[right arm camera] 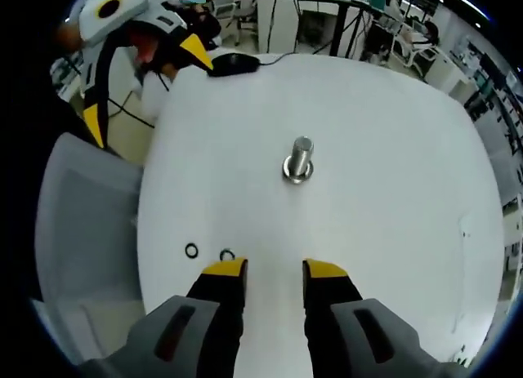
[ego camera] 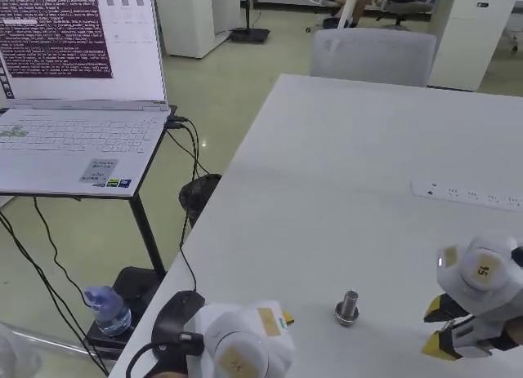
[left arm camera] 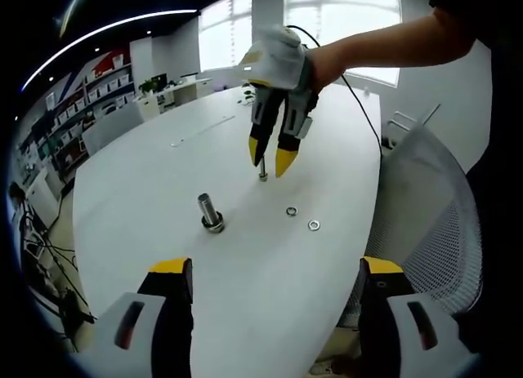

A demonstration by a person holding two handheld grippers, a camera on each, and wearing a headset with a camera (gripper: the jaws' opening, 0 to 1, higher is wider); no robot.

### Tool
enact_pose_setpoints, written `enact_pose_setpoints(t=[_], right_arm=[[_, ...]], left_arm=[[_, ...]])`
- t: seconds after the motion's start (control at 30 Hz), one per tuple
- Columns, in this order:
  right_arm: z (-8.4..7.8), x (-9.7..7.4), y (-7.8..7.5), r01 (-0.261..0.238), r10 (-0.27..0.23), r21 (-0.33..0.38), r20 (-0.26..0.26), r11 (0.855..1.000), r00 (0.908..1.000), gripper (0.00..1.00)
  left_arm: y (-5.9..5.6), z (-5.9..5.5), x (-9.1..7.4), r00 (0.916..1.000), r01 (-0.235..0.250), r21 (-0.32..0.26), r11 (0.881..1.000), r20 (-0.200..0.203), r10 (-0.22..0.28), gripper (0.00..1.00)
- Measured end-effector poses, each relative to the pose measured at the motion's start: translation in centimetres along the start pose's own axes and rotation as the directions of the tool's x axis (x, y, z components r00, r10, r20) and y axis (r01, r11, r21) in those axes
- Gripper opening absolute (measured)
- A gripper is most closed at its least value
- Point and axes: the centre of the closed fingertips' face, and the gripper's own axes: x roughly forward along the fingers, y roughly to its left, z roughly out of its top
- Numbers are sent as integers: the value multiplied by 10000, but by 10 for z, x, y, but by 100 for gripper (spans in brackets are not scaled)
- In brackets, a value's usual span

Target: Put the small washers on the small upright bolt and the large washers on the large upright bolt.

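While the left tool (left arm camera: 275, 268) has its jaws spread wide with nothing between them, the right tool (right arm camera: 274, 269) has its yellow-tipped jaws drawn to a narrow gap, and nothing can be seen in that gap.

In the left gripper view the right tool hangs tips-down over the small bolt (left arm camera: 263, 175). This bolt stands upright on the white worktop (left arm camera: 147, 174) just below the tips. Whether the tips touch it cannot be told.

The large bolt (left arm camera: 210, 213) also stands upright, wider at its foot, near the small bolt and apart from it. In the head view it sits close to the worktop's near edge, between the two tools and touching neither.

A washer (left arm camera: 291, 211) and a second washer (left arm camera: 314, 225) lie flat on the worktop, near each other but not touching. They lie between the small bolt and the edge beside the mesh chair (left arm camera: 425, 206). In the right gripper view they lie just beside that tool's left jaw. No washer can be made out on the small bolt.

A mouse (ego camera: 176, 313) rests at the near left corner, by the left tool. A power strip (ego camera: 470, 196) lies toward the right edge. Off the left edge, a laptop (ego camera: 78, 133) stands open on a stand.
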Motion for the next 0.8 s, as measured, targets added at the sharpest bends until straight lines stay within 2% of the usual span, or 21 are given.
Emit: enact_pose_setpoints(t=[0.27, 0.53, 0.6, 0.8], right_arm=[[0, 9, 19, -182, 182, 67, 86, 9998, 9998, 28], [-10, 22, 36, -245, 245, 7, -105, 9997, 9996, 27], [-13, 26, 37, -143, 136, -218, -284, 9997, 9995, 27], [-17, 35, 40, -102, 97, -194, -222, 9998, 9997, 27]], left_arm=[[1, -2, -1, 9999, -6, 110, 9999, -103, 7, 84], [0, -4, -2, 9999, 15, 156, 9999, -152, -12, 83], [-1, -4, -2, 9999, 26, 157, 9999, -151, -23, 82], [-3, -6, -1, 9997, 43, 185, 9998, -246, -38, 81]])
